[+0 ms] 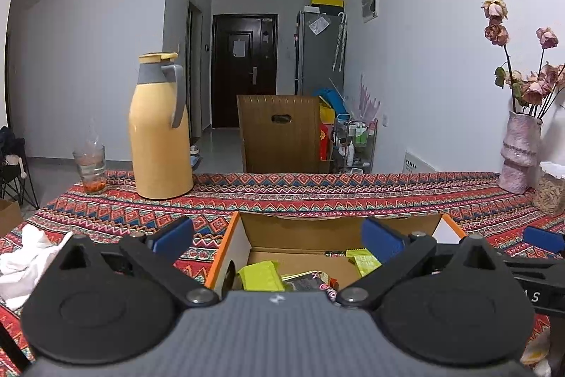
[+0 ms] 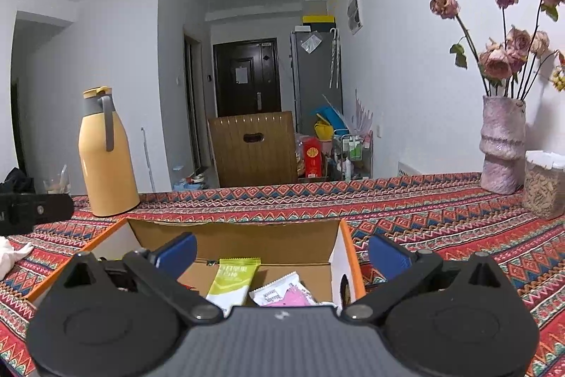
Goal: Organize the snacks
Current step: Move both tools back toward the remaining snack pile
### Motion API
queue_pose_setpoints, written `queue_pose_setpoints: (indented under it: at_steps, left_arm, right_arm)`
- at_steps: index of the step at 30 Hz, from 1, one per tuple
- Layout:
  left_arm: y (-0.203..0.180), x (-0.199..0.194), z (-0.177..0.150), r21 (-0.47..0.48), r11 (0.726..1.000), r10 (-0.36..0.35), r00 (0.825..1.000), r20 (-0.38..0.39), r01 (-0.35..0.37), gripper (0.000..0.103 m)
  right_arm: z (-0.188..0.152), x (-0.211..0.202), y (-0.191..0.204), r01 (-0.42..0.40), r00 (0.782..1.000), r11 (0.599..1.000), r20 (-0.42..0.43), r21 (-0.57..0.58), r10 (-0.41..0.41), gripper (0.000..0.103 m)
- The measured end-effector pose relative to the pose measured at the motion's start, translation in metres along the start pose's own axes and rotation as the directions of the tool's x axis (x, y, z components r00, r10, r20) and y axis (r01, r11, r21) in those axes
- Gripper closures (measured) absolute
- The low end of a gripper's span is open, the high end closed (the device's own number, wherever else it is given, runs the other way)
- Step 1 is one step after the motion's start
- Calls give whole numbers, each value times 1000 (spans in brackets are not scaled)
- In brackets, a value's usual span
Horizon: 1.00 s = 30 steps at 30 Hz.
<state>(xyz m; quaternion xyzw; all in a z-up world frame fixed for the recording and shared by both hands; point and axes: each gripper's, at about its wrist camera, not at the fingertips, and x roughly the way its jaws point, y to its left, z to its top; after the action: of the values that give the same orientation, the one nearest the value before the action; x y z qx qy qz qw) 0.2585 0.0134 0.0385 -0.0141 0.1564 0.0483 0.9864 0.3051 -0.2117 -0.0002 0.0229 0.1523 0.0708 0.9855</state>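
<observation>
An open cardboard box with orange-edged flaps sits on the patterned tablecloth. Inside it lie a lime-green snack packet, a dark packet and a small green packet. My left gripper hovers over the box's near left part, open, with nothing between its blue pads. In the right wrist view the same box holds a green-and-white packet and a pink-and-white packet. My right gripper stands open over the box's right wall, empty.
A yellow thermos jug and a glass stand at the back left. A pink vase with dried roses and a jar of snacks stand at the back right. White cloth lies at the left. A wooden chair back rises behind the table.
</observation>
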Motion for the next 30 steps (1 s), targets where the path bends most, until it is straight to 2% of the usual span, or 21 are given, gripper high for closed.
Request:
queue_pose_setpoints:
  at_steps: [16, 30]
  left_arm:
    - [19, -71, -17, 12, 1000, -13, 1000, 7, 13, 0]
    - [36, -122, -59, 18, 1000, -15, 999, -45, 16, 0]
  right_arm:
    - [-19, -72, 12, -30, 999, 998, -21, -56, 29, 0]
    - [-51, -125, 25, -63, 995, 995, -76, -81, 57, 0]
